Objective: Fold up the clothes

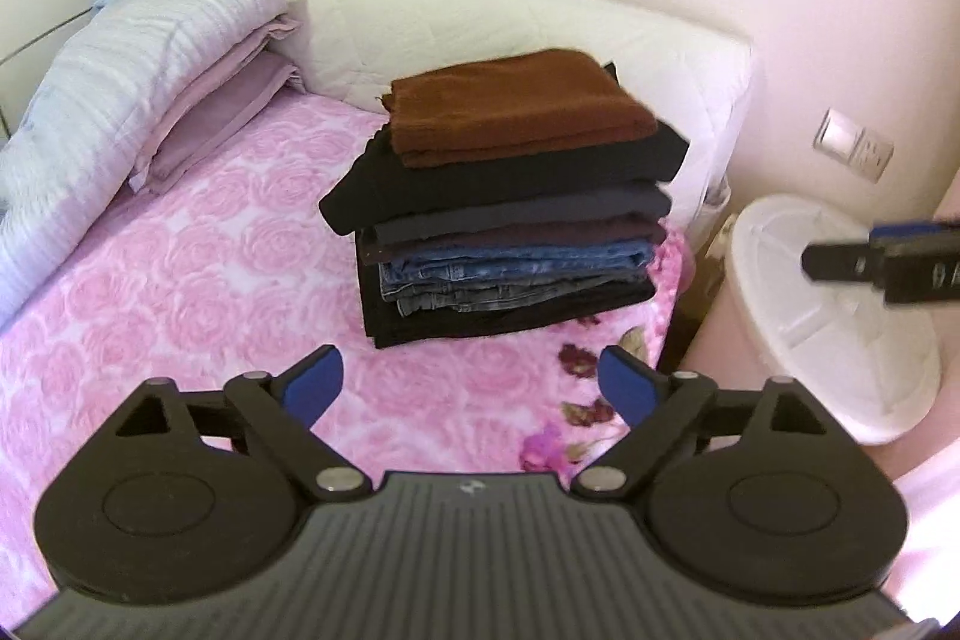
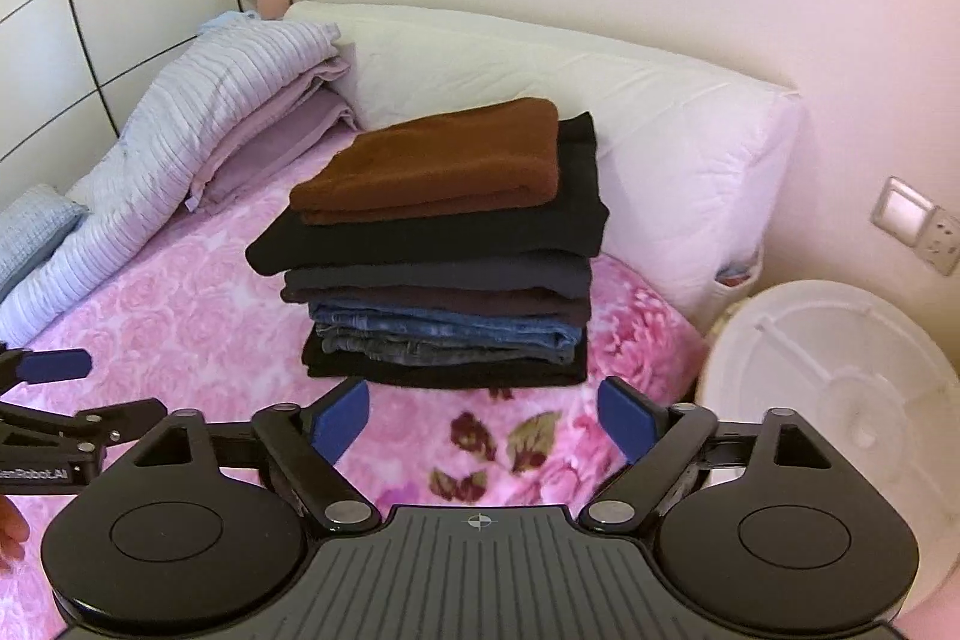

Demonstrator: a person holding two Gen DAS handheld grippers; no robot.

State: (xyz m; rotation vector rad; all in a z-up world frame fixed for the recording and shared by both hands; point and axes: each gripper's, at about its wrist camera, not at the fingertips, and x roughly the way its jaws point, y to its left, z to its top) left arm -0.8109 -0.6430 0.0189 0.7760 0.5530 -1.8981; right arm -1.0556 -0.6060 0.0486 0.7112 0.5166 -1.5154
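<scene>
Both tongs, left (image 1: 471, 388) and right (image 2: 483, 421), were open and empty near the pile (image 2: 438, 244). The soft brown top (image 2: 438, 160) looked light; grab its edges.

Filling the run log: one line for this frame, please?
left gripper: open, empty | right gripper: open, empty | brown garment: folded, tops clothes stack on bed

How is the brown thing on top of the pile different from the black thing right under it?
The brown garment is rusty brown; the black garment is black. The brown garment covers less area, while the black garment sticks out past it at the front and the right side. The brown garment sits on top, uncovered; the black garment is partly covered. Both are folded flat.
</scene>
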